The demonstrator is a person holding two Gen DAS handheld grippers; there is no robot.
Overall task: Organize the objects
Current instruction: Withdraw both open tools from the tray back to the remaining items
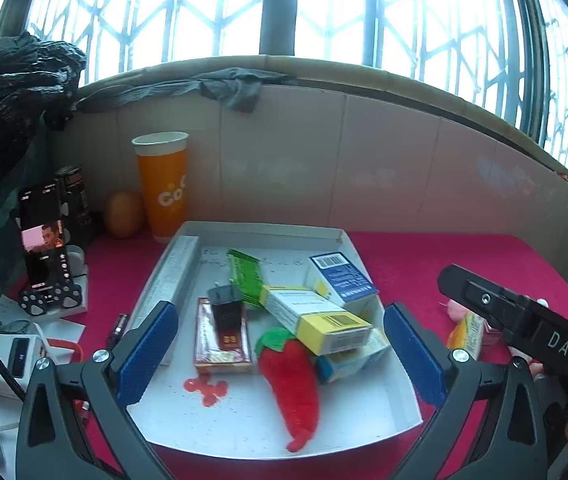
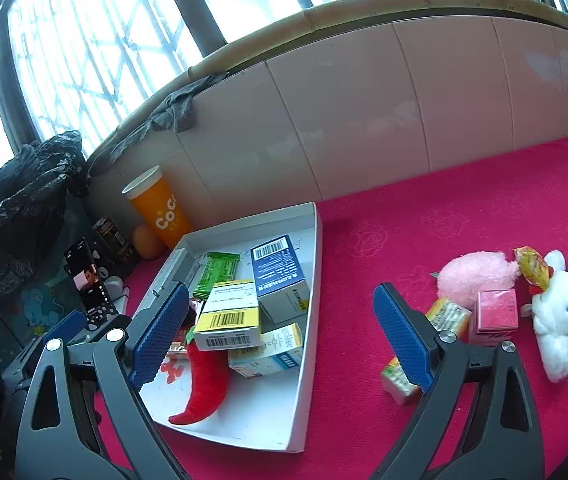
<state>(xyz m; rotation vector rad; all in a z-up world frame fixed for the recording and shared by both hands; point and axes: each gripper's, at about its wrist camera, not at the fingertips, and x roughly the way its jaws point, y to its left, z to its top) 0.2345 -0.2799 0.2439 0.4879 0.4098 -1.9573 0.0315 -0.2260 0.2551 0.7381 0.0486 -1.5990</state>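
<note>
A white tray lies on the red cloth. It holds a red plush chili, a yellow-and-white box, a blue-and-white box, a green packet and a red box. My left gripper hovers open over the tray's near end, nothing between its pads. My right gripper is open too, above the tray's right rim, with the chili below its left finger. To the right on the cloth lie a pink plush, a white plush toy, a pink box and a small yellow-green box.
An orange paper cup, a dark can and a phone on a stand stand left of the tray by the tiled wall. A black bag fills the left corner. A power bank lies near left.
</note>
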